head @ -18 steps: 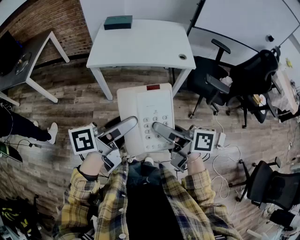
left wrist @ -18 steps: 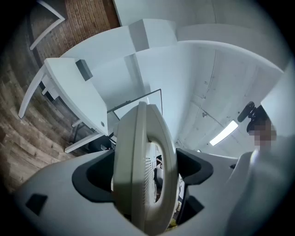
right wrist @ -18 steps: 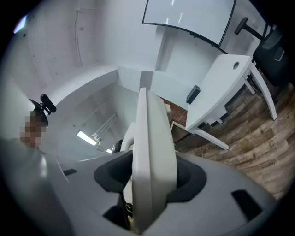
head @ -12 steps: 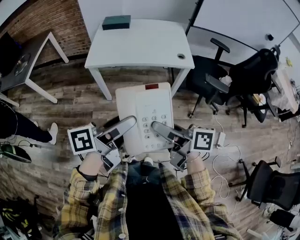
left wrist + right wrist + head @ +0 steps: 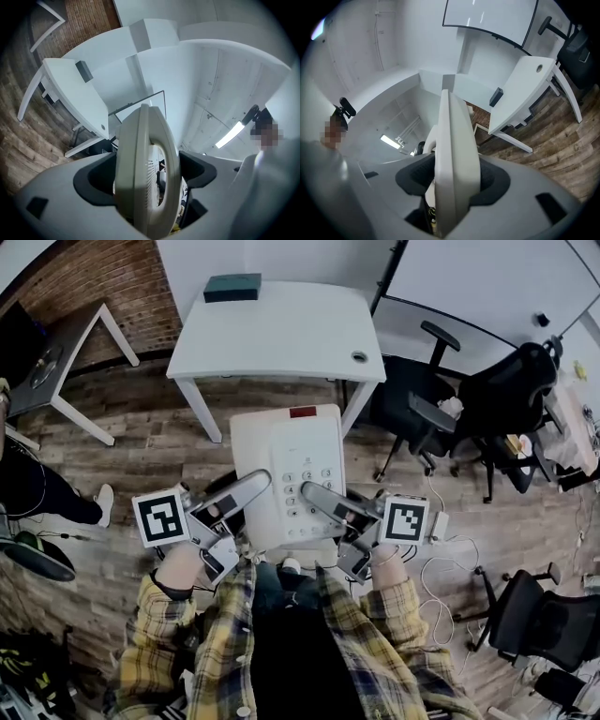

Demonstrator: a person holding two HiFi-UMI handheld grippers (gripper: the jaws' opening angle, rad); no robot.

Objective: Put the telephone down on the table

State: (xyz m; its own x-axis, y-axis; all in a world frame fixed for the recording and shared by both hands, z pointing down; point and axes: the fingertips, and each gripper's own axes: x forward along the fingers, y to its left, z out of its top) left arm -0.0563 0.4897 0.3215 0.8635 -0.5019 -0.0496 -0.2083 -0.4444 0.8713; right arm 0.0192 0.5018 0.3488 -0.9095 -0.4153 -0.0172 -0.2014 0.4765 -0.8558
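Note:
A white desk telephone (image 5: 286, 474) with a keypad and a red strip at its far end hangs in the air over the wooden floor, short of the white table (image 5: 281, 334). My left gripper (image 5: 253, 491) is shut on its left side, where the handset (image 5: 147, 173) stands between the jaws. On the opposite edge, my right gripper (image 5: 319, 495) is clamped on the telephone body (image 5: 454, 154). The table (image 5: 525, 93) lies ahead of both grippers.
A dark green box (image 5: 234, 285) sits at the table's far edge, and a cable hole (image 5: 359, 356) is near its right corner. Black office chairs (image 5: 497, 390) stand at the right. A grey side table (image 5: 47, 362) and a person's shoe (image 5: 37, 557) are at the left.
The telephone and both grippers have drifted slightly to the left, with the grips unchanged. The shoe at the far left has moved.

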